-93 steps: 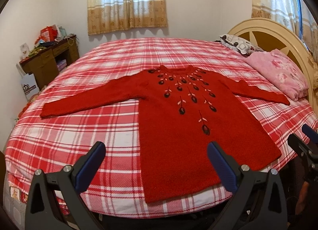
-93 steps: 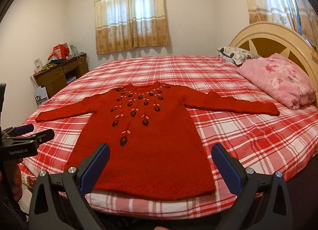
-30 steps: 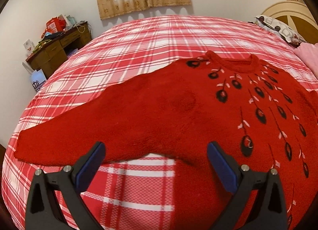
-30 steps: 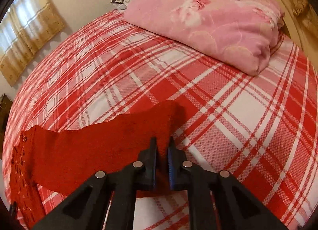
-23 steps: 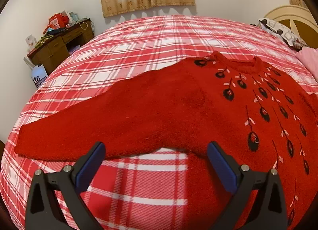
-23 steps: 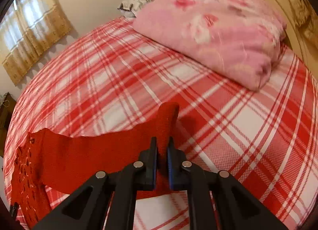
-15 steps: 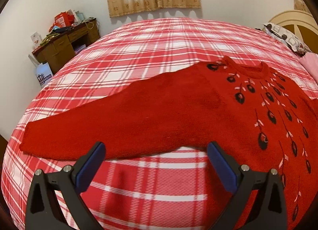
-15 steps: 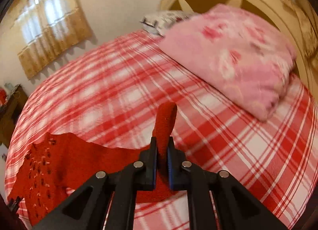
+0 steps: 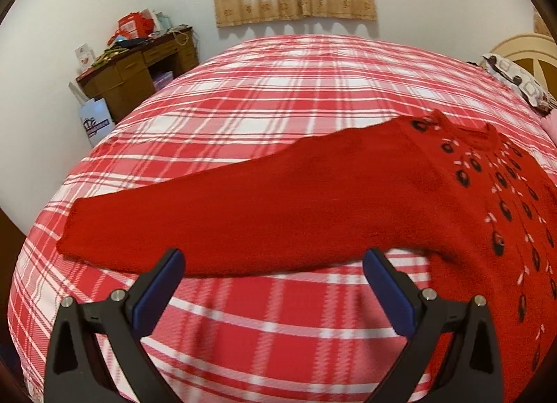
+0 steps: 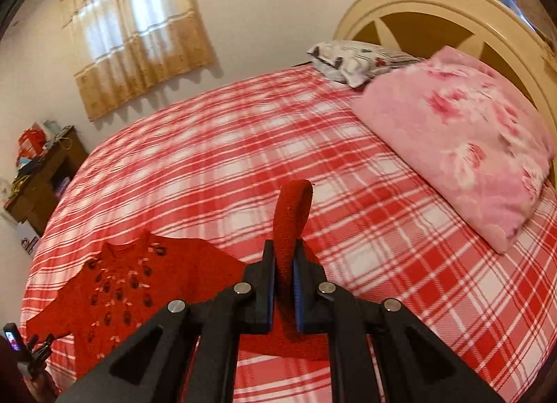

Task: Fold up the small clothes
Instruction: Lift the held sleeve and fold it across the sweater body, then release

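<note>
A red knitted sweater [image 9: 348, 204] with dark embroidered drops lies face up on the red plaid bed [image 9: 278, 89]. Its left sleeve [image 9: 156, 225] stretches out flat toward the bed's left edge. My left gripper [image 9: 271, 263] is open and empty, hovering just in front of that sleeve. My right gripper [image 10: 283, 263] is shut on the cuff of the other sleeve [image 10: 290, 215] and holds it lifted off the bed, the cuff standing up between the fingers. The sweater body [image 10: 132, 284] lies to the lower left in the right wrist view.
A folded pink floral blanket [image 10: 470, 145] and a patterned pillow [image 10: 351, 58] lie by the cream headboard [image 10: 435, 2]. A cluttered wooden desk [image 9: 139, 69] stands at the left wall with a white bag [image 9: 95, 121] beside it.
My right gripper has raised the sleeve cuff off the bed and swung it toward the sweater body. My left gripper has drawn back a little and shifted left along the flat sleeve.
</note>
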`<move>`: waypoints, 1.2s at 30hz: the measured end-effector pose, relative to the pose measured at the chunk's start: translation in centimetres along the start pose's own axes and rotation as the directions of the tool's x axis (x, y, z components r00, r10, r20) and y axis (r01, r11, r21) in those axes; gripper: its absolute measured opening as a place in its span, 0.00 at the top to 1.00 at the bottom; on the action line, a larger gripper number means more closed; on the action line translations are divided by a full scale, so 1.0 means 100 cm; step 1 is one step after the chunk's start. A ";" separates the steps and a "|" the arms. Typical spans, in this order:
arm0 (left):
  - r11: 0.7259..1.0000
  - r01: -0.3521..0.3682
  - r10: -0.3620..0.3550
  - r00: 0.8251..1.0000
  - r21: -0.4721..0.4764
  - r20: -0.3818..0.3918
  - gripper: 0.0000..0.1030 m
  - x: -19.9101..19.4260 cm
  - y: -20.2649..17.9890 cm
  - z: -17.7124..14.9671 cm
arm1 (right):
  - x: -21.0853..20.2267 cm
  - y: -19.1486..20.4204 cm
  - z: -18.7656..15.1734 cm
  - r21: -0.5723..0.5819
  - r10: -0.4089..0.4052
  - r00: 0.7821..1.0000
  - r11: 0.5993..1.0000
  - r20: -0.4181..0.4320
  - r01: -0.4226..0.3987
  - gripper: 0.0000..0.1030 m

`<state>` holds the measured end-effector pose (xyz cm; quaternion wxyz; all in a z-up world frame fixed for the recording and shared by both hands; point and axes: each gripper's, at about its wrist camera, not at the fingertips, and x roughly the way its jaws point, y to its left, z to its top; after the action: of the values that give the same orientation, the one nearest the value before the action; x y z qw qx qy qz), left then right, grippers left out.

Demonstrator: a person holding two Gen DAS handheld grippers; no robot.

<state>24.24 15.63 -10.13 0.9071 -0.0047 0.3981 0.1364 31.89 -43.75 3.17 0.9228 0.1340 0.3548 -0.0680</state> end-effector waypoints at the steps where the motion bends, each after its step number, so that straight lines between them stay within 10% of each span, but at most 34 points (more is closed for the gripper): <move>1: 1.000 -0.008 0.008 1.000 -0.006 -0.002 0.00 0.001 0.006 -0.001 | -0.002 0.006 0.002 -0.008 0.006 1.000 1.000 0.002 -0.006 0.92; 36: 0.952 -0.212 0.200 0.977 -0.221 -0.078 0.00 0.022 0.157 -0.027 | -0.009 0.217 0.028 -0.315 0.216 0.976 0.929 0.037 -0.194 0.92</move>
<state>19.78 30.97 -11.98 0.8703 -0.0707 0.4027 0.2747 37.84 -23.82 10.11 0.9464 0.0217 0.3120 0.0803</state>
